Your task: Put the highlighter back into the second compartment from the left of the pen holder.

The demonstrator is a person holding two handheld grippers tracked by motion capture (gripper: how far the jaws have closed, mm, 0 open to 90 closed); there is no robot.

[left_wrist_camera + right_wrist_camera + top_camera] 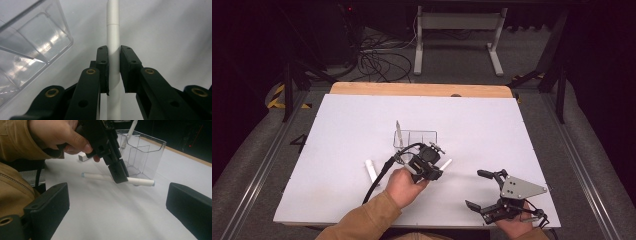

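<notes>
1. Right gripper (486,192): rests at the near table edge with jaws spread wide and nothing between them, held clear of the work.
2. Left gripper (433,167): jaws clamp the white pen (113,40) at mid-barrel, so it hangs level and balanced just above the white table (337,150).
3. Clear plastic holder (414,137): stands just beyond, one pen (398,131) upright inside; likely destination.
4. Second white pen (371,171): lies flat to the left, awaiting pickup.

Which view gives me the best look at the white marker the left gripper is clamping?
The right gripper view: the white marker shows side-on, full length, in the left gripper. The left gripper view shows its barrel between the pads. The high view shows one end.
</notes>
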